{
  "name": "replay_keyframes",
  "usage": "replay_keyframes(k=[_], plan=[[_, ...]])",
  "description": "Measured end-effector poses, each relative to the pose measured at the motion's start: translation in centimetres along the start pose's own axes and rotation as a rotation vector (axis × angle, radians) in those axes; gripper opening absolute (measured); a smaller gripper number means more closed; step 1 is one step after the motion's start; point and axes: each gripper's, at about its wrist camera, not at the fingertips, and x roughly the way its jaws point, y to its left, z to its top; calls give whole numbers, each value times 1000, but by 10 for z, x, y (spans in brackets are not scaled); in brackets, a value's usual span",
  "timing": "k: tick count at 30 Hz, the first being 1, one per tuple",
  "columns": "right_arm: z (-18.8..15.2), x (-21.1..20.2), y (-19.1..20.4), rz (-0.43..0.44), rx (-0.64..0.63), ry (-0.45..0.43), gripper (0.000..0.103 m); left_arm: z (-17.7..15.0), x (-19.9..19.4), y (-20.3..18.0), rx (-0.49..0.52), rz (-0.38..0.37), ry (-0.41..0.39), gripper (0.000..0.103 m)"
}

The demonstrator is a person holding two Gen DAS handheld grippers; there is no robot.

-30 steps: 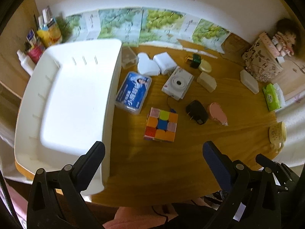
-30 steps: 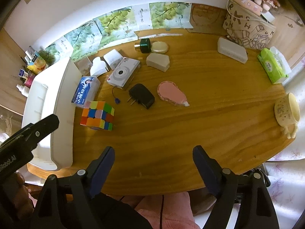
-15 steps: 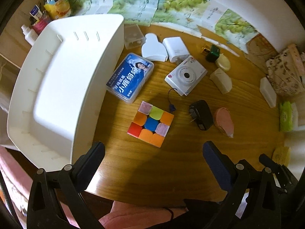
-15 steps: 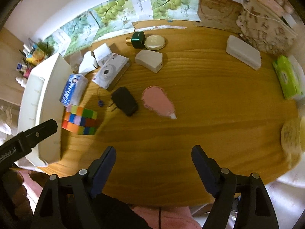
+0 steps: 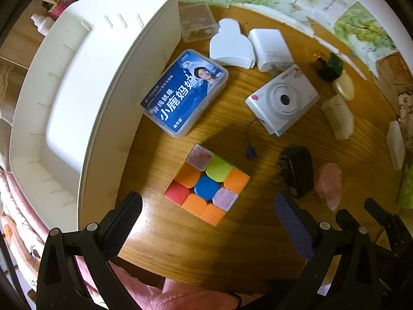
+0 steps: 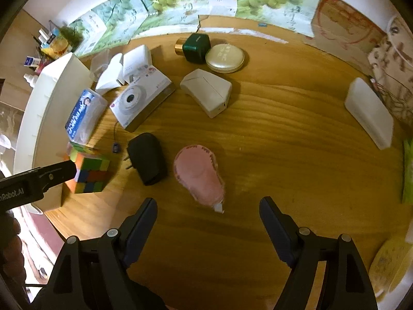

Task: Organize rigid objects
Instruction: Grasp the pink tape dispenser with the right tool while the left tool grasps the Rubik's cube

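Note:
A colourful puzzle cube (image 5: 207,184) lies on the wooden table just above my left gripper (image 5: 207,208), which stands open and empty over it. The cube (image 6: 89,171) also shows at the left of the right wrist view. My right gripper (image 6: 207,213) is open, empty, with a pink tape dispenser (image 6: 198,174) just beyond its fingertips. A black plug adapter (image 6: 147,159) lies left of the dispenser. A white camera (image 5: 282,102), a blue floss box (image 5: 184,93) and a large white bin (image 5: 85,98) sit further left.
White boxes (image 5: 271,46), a clear case (image 5: 197,22), a green bottle (image 6: 196,47), a round compact (image 6: 224,58), a white case (image 6: 206,95) and a long white box (image 6: 369,112) are spread across the table. A cream cup (image 6: 389,266) stands at the right edge. Bottles (image 5: 44,23) crowd the far left shelf.
Both grippers came down closer to the table and rolled. The cube now sits nearer the left fingertips, and the pink dispenser nearer the right ones. Both stayed open.

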Motion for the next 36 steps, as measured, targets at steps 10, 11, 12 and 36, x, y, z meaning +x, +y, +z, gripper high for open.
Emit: replay_keyframes(k=[10, 11, 12, 36], plan=[[19, 33, -8, 19, -71, 85, 81, 19, 25, 0, -34, 37, 81, 102], [20, 35, -7, 21, -80, 94, 81, 20, 26, 0, -35, 40, 87, 102], [20, 38, -5, 22, -91, 101, 81, 24, 29, -5, -36, 41, 91, 102], [23, 79, 12, -21, -168, 151, 73, 20, 75, 24, -49, -4, 154, 80]])
